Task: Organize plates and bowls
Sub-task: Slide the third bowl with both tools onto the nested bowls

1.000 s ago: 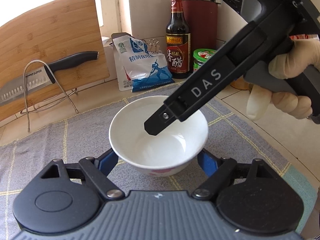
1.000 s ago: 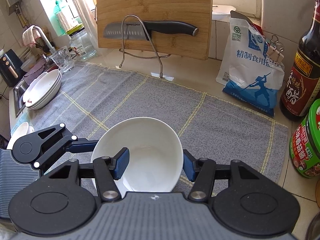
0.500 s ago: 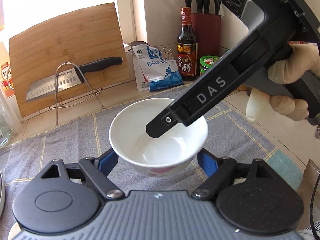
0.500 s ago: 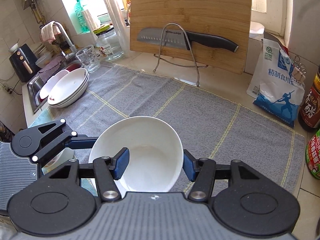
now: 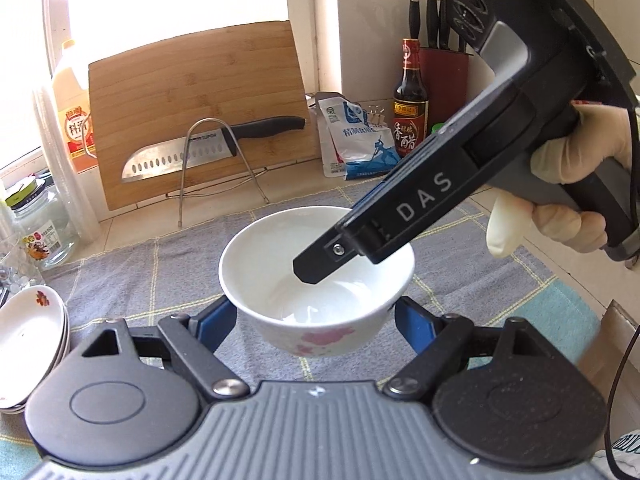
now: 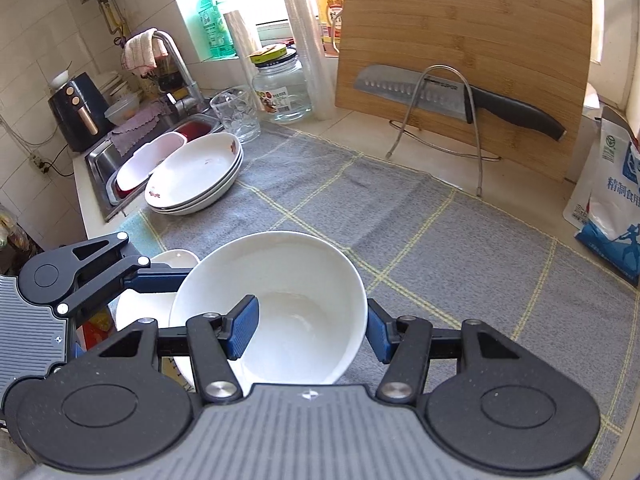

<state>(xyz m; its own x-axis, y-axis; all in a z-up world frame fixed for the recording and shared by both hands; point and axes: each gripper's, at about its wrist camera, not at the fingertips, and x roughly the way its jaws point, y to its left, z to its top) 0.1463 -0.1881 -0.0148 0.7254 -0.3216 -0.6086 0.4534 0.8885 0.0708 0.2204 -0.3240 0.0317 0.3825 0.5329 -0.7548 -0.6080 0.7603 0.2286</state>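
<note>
A white bowl (image 5: 316, 276) with a pink flower print hangs above the grey cloth. My right gripper (image 6: 308, 326) is shut on its rim: one finger inside the bowl (image 6: 280, 304), the other outside; in the left wrist view its finger (image 5: 340, 252) reaches into the bowl. My left gripper (image 5: 316, 326) is open, its blue pads to either side of the bowl's base, apart from it. A stack of white plates (image 6: 196, 176) sits at the cloth's left edge, also in the left wrist view (image 5: 28, 332). Another white bowl (image 6: 148, 304) lies below my left gripper's arm.
A bamboo cutting board (image 6: 460, 52) and a knife on a wire rack (image 6: 460, 96) stand at the back. A salt bag (image 5: 356, 140), vinegar bottle (image 5: 410, 100) and knife block are at back right. A glass jar (image 6: 280, 88), glass cup (image 6: 236, 114) and sink (image 6: 120, 156) lie left.
Both grippers and the bowl have moved left along the counter; the plate stack and sink have come closer. The right gripper's grip on the bowl is unchanged.
</note>
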